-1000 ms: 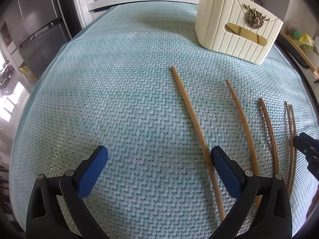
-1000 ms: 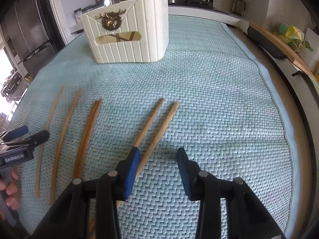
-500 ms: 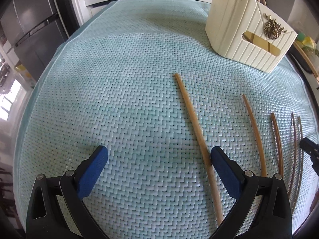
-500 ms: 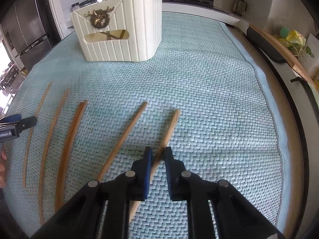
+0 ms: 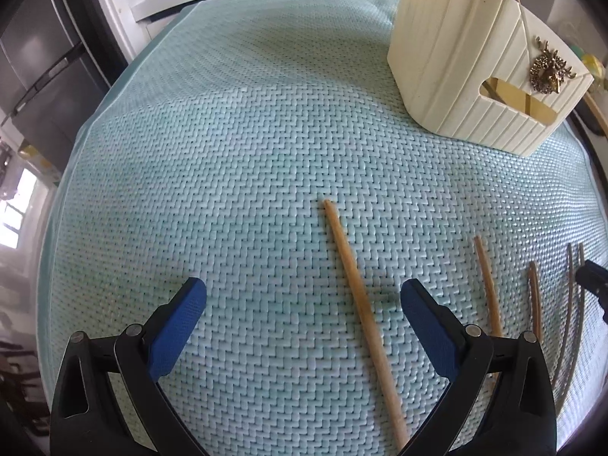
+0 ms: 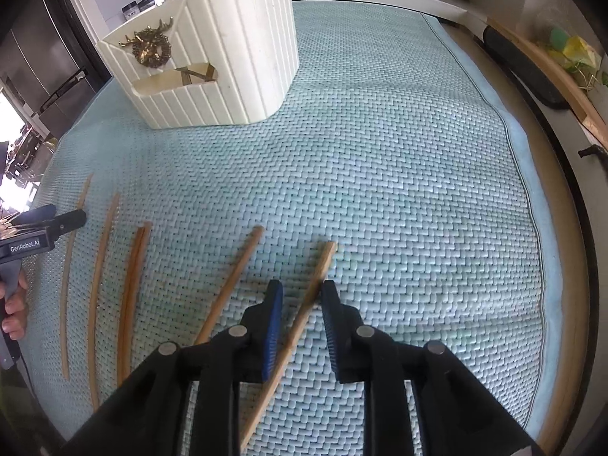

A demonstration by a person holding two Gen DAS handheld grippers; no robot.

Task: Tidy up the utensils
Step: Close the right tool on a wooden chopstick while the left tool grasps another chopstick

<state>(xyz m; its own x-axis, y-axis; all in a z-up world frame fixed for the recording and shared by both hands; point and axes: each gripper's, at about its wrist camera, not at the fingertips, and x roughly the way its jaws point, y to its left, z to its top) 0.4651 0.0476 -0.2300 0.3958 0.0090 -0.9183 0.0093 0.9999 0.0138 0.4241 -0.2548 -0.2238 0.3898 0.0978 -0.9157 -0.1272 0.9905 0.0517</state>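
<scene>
Several wooden chopsticks lie on a pale green woven mat (image 6: 399,174). My right gripper (image 6: 302,296) has its jaws narrowed around the rightmost chopstick (image 6: 323,266); the right pad touches it, a small gap shows on the left. Another chopstick (image 6: 231,277) lies just left. A cream ribbed utensil holder (image 6: 212,60) with a gold deer emblem stands at the back, sticks in it. My left gripper (image 5: 304,311) is open and empty low over the mat; a chopstick (image 5: 361,304) lies between its pads, and the holder (image 5: 475,64) stands at the back right.
Thin chopsticks (image 6: 95,277) lie in a row at the left of the right wrist view, next to the other gripper (image 6: 41,228). A fridge (image 5: 41,60) stands at the left. A counter with a wooden edge (image 6: 547,64) runs along the right.
My right gripper narrowed from wide open onto the rightmost chopstick, then eased a little apart while moving forward. My left gripper stayed open and drew back slightly.
</scene>
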